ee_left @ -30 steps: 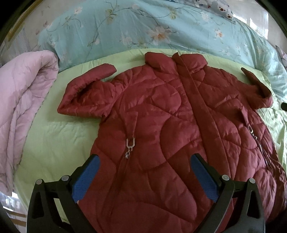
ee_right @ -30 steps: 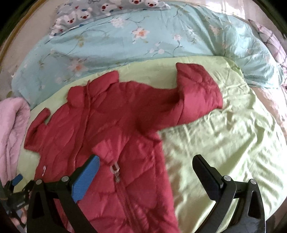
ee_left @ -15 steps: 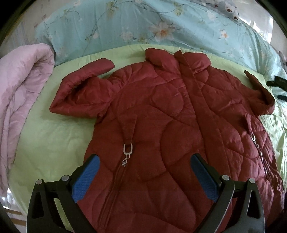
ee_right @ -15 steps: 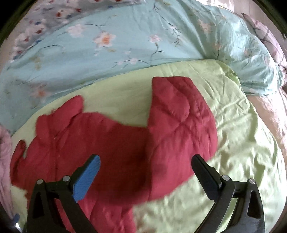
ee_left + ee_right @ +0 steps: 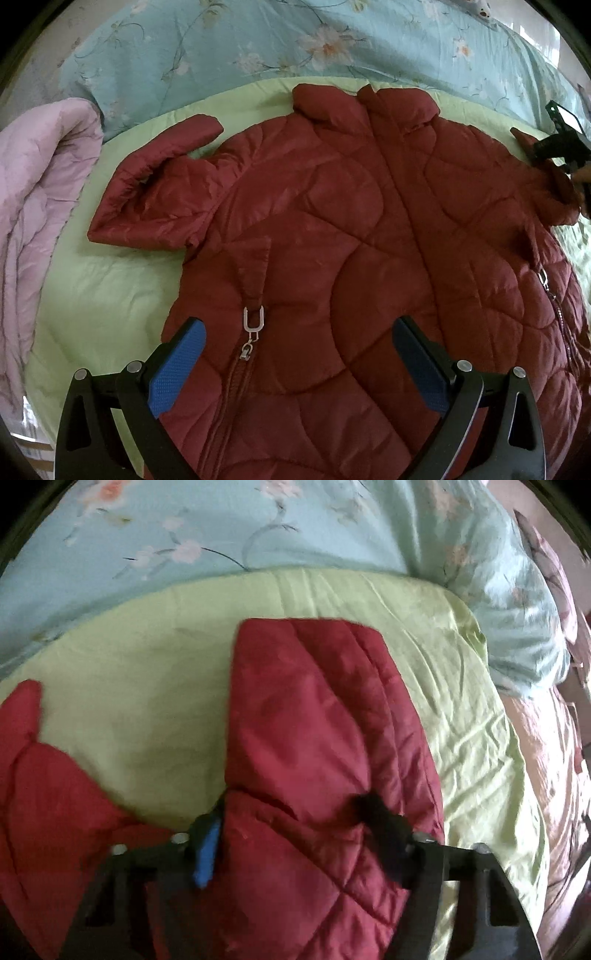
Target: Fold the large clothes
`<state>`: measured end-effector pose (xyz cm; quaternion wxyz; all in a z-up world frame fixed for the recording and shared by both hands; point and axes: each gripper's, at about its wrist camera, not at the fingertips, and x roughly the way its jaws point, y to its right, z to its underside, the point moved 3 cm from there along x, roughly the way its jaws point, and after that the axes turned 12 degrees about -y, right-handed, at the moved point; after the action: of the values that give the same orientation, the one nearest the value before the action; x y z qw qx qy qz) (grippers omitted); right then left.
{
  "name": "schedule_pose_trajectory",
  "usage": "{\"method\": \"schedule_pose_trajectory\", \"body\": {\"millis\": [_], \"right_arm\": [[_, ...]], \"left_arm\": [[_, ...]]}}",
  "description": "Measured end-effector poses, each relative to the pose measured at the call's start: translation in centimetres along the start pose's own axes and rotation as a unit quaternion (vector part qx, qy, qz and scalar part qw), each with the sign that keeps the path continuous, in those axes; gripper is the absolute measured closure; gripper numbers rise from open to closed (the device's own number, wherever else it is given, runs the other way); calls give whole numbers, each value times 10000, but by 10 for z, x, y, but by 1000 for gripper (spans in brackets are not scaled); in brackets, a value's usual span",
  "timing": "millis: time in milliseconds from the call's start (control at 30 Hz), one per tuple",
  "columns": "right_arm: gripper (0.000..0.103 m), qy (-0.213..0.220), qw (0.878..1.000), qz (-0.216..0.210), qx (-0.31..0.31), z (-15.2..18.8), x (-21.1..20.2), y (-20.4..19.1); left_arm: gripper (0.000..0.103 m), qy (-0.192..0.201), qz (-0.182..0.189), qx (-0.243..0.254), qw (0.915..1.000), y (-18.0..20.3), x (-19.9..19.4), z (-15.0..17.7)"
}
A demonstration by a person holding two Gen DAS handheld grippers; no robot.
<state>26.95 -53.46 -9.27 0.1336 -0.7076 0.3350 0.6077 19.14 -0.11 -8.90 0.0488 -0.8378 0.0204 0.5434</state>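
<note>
A dark red quilted jacket (image 5: 332, 229) lies front up on the light green sheet (image 5: 103, 295), collar toward the far side, both sleeves bent upward. My left gripper (image 5: 295, 362) is open and empty, hovering over the jacket's lower front near a pocket zipper pull (image 5: 253, 321). In the right wrist view my right gripper (image 5: 291, 830) straddles the jacket's right sleeve (image 5: 314, 709), its jaws narrowed around the puffy fabric. The right gripper also shows in the left wrist view (image 5: 561, 144) at the far right sleeve.
A turquoise floral duvet (image 5: 295, 40) lies along the far side of the bed. A pink quilt (image 5: 33, 206) is bunched at the left edge. A pinkish cover (image 5: 554, 775) lies at the right of the green sheet (image 5: 472, 709).
My right gripper moved forward onto the right sleeve and its jaws closed in around it. My left gripper drifted slightly and stayed open.
</note>
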Motion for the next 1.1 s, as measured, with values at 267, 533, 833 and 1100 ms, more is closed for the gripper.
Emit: {"method": "schedule_pose_trajectory", "body": {"millis": [267, 533, 833, 1100], "right_arm": [[91, 489, 9974, -490, -209, 24, -30, 7], [93, 1081, 9740, -1750, -951, 79, -101, -47], [93, 1324, 9143, -2871, -2531, 159, -144, -179], [87, 846, 8953, -2640, -3486, 223, -98, -252]], "left_arm": [[1, -162, 52, 6, 9999, 1, 10, 4], [1, -14, 183, -35, 9998, 0, 2, 8], [1, 14, 677, -224, 9975, -18, 1, 12], [1, 8, 1400, -160, 9900, -53, 6, 5]]}}
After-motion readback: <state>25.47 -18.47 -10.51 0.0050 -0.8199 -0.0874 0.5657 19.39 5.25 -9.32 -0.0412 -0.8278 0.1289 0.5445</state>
